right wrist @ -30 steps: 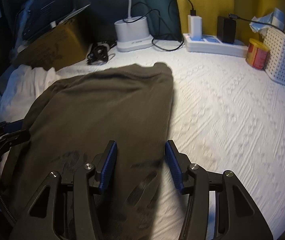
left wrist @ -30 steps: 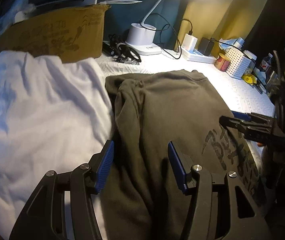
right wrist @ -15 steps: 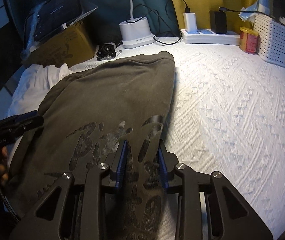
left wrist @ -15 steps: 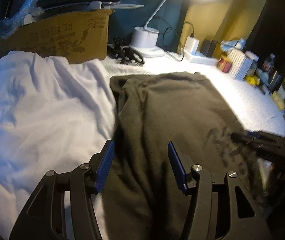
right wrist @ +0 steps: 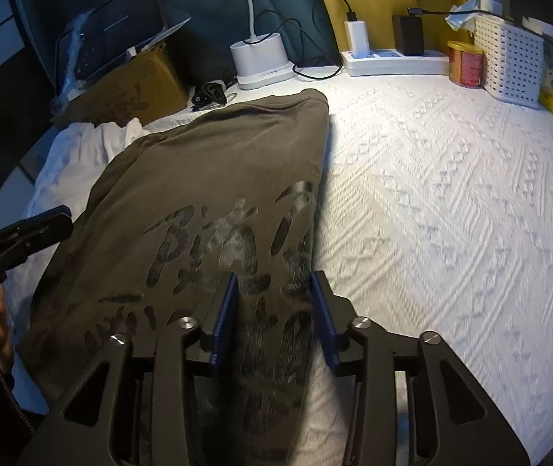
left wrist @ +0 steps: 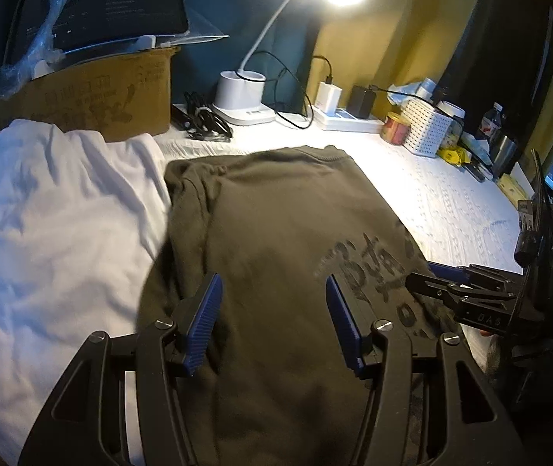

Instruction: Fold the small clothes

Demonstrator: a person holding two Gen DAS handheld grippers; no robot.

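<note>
Garment: olive printed T-shirt, folded lengthwise on white quilted cover.
Left gripper: spread, gripping nothing.
Right gripper: just reopened, shirt edge lying loose between its pads.

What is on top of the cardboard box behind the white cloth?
On the cardboard box rests a dark screen, leaning back, with crumpled clear plastic beside it. The box's inside is covered.

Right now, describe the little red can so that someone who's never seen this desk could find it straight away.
Start at the white power strip along the back of the table. At its right end stands the white perforated basket, and the red can sits between the two. It is the only red, round thing among white neighbours, with a gold rim.
</note>
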